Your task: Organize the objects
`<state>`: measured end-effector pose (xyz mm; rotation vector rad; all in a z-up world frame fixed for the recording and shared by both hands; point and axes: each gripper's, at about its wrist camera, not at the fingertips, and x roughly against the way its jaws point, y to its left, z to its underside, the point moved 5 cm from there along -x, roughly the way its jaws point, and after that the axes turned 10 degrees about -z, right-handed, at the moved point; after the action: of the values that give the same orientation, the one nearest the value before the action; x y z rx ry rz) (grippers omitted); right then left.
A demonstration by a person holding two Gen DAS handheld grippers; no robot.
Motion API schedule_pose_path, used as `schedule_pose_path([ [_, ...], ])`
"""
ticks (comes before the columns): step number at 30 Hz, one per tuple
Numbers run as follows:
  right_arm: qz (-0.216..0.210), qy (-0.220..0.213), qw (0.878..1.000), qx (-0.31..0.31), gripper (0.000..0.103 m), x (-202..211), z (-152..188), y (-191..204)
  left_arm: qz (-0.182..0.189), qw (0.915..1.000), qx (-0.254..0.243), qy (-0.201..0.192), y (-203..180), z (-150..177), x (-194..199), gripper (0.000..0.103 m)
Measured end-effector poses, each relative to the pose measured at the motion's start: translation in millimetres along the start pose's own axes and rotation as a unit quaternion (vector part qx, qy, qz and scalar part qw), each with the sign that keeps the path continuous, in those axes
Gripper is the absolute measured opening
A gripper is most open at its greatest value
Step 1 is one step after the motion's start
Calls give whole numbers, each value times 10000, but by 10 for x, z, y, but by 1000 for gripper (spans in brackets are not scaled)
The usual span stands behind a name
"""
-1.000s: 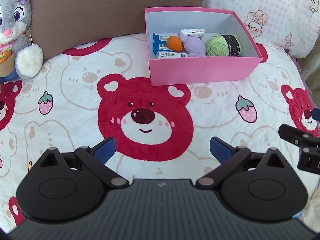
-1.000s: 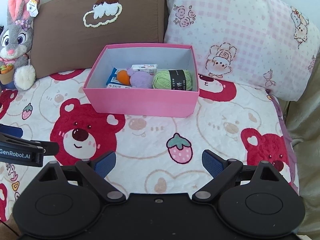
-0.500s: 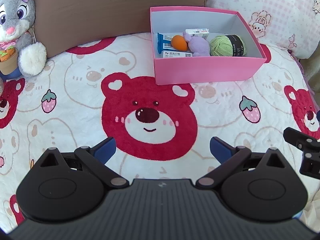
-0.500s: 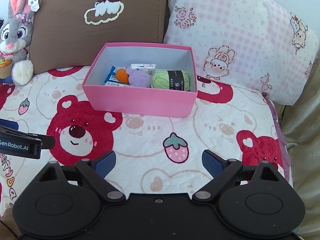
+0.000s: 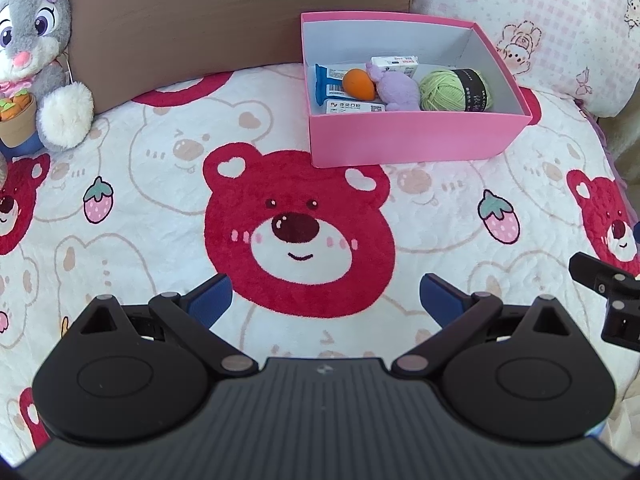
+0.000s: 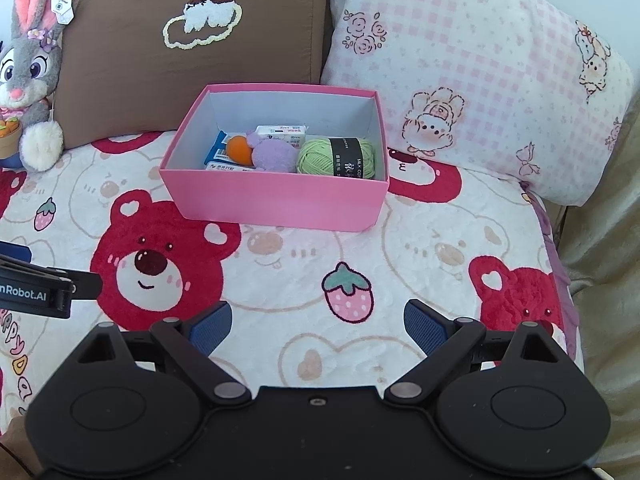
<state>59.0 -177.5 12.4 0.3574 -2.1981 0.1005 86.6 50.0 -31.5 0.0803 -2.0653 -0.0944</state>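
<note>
A pink box (image 5: 416,142) (image 6: 276,200) stands on the bear-print blanket near the pillows. Inside it lie a green yarn ball (image 5: 454,90) (image 6: 336,157), a purple plush (image 5: 398,90) (image 6: 274,154), an orange toy (image 5: 358,83) (image 6: 239,150), a blue packet (image 5: 326,86) and white packets (image 5: 394,65) (image 6: 282,134). My left gripper (image 5: 325,298) hovers open over the red bear face, well short of the box. My right gripper (image 6: 316,326) is open too, above the blanket in front of the box. Neither holds anything.
A grey rabbit plush (image 5: 34,56) (image 6: 28,76) leans at the far left against a brown pillow (image 6: 192,52). A pink checked pillow (image 6: 472,76) stands behind the box on the right. The blanket's edge (image 6: 560,248) drops off at the right.
Both grippers have drawn back and risen slightly from the box, which now sits farther up and smaller in both views. Jaws stay open.
</note>
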Motion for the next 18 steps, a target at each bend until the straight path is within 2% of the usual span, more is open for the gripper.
schedule_pose_path([
  [13,28,10,10000,-47,95,7,-21,-28,-23,10000,31,-73,50,-14,-4,102],
  [18,15,26,10000,-33,95,7,-21,-23,-67,10000,9,25,60,-8,-61,102],
])
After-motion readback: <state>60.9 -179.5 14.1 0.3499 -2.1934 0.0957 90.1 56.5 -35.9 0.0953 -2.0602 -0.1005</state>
